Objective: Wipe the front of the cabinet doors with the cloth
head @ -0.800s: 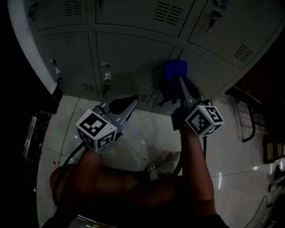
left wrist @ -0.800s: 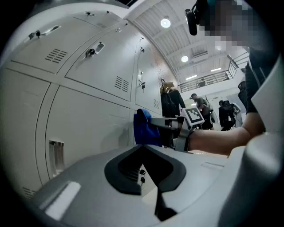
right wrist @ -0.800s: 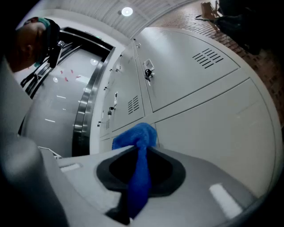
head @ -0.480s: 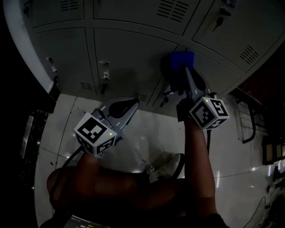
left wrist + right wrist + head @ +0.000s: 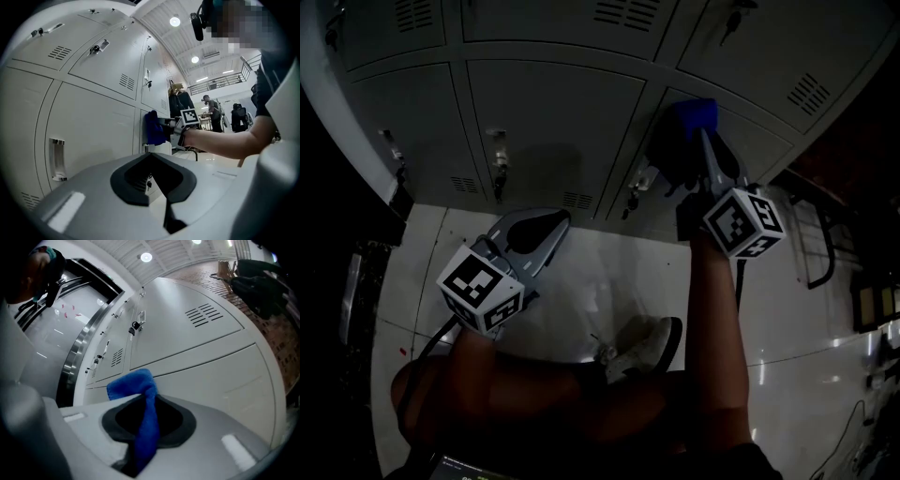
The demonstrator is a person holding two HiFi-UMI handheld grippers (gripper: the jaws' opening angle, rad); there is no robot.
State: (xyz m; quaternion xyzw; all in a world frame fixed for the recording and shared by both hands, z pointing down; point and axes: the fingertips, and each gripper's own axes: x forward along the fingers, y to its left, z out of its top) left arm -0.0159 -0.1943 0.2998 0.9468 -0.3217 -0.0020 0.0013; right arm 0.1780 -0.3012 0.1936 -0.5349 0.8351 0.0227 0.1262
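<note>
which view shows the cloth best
The right gripper view: the cloth sits close, pinched between shut jaws. The head view shows a dim blue patch on the cabinet door; the left gripper view shows it small.

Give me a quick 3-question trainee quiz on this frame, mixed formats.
1. True or false: the left tool grips the blue cloth.
2. The cloth is pressed against: A) the floor B) a cabinet door C) a shoe.
3. Fill in: the left tool's jaws are ____, with nothing between them.

Key
1. False: the right tool grips it.
2. B
3. shut
</note>
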